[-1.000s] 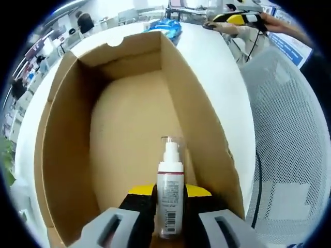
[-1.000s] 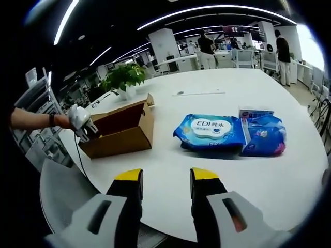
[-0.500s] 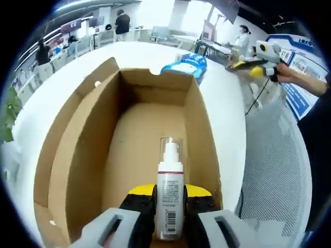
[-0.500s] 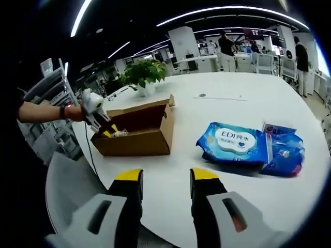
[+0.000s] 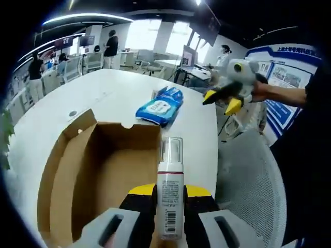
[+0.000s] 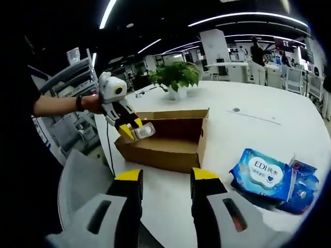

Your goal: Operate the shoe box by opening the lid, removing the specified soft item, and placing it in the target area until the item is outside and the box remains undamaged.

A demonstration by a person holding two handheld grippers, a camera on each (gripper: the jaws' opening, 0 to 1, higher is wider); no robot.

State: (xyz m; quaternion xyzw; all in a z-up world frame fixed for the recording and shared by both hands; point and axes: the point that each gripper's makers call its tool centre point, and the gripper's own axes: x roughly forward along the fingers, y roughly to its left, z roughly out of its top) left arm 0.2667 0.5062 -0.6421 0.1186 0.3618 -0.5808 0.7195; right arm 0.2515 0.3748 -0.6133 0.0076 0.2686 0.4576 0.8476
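Open brown cardboard shoe box (image 5: 98,175) has its top clear and bare floor inside, walls standing on all sides, so access is from above. White round surface (image 6: 248,134) is free between the box and the blue wet-wipe packs (image 6: 271,178), which block its far part. White mesh chair (image 5: 253,191) crowds the surface's near edge, potted green plant (image 6: 176,80) stands behind the box.
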